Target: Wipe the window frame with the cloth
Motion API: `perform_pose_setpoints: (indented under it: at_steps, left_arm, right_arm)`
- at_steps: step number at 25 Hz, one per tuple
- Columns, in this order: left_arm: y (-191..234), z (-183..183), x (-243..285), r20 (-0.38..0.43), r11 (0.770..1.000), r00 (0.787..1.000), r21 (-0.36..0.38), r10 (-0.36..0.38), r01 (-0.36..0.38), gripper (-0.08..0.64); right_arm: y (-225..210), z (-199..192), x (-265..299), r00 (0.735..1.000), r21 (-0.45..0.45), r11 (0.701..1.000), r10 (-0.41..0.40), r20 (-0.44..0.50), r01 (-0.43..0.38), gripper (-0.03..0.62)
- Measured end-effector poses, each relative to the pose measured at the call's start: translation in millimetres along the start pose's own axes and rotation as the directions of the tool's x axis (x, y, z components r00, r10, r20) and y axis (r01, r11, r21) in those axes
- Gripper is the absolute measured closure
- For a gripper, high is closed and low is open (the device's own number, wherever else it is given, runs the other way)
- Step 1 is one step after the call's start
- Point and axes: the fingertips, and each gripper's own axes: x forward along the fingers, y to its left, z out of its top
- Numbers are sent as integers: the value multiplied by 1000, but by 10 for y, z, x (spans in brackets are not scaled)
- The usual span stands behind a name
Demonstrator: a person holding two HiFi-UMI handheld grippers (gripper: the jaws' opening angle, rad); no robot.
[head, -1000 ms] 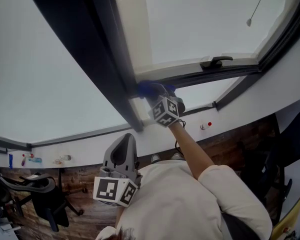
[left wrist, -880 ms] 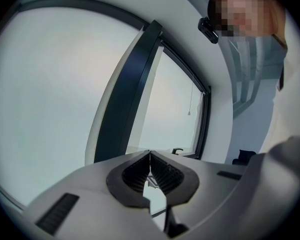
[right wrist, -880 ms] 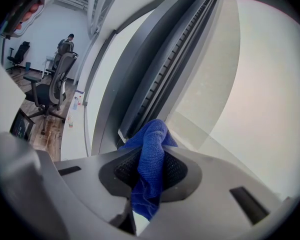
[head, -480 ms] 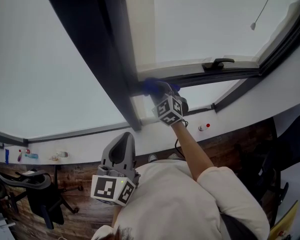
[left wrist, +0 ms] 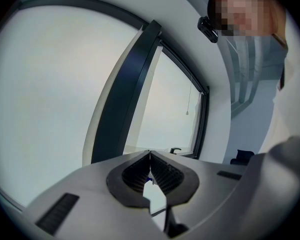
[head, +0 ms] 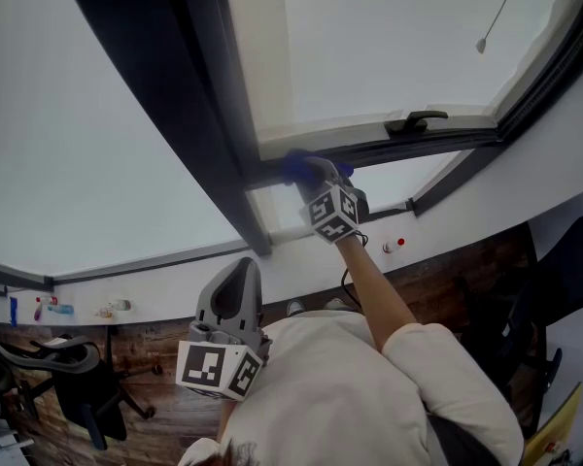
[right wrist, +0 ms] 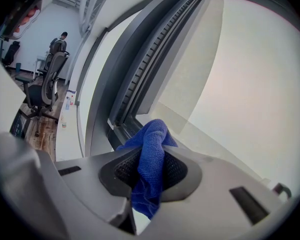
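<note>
Head view: reached up with the right gripper (head: pixel 309 175), clenched on a blue cloth (head: pixel 296 166). Bunched the cloth just ahead of the jaws and pressed it against the dark window frame (head: pixel 369 150), close to the corner of bottom rail and upright post. Held the left gripper (head: pixel 241 270) low near the chest, well apart from the frame, pointed up toward the glass.

Left gripper view: showed the left gripper (left wrist: pixel 150 156) with jaws squeezed together tip to tip on nothing. Caught only the dark post (left wrist: pixel 122 99) and pale glass far ahead of them.

Right gripper view: showed the right gripper (right wrist: pixel 152 155) pinching the cloth (right wrist: pixel 152 136) between its ribbed pads. Pushed one fold out past the tips onto the rail and left a tail hanging back behind the pads. Caught the grooved channel of the frame (right wrist: pixel 140 79) running off up and left of the jaws.

Looked like the wiping step itself, cloth already on the rail. Probably called next for a slide along the rail toward the handle (head: pixel 415 120), with the same firm pinch, steady pressure, and cloth rather than bare tips against the frame.
</note>
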Motion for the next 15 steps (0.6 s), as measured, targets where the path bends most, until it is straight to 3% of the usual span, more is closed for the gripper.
perform_pose_setpoints:
  at_steps: [15]
  left_arm:
    - [-103, 9, 59, 0, 1000, 1000, 5, -4, 4, 551]
  right_arm:
    - [-171, -141, -85, 1000, 21, 999, -23, -11, 23, 518]
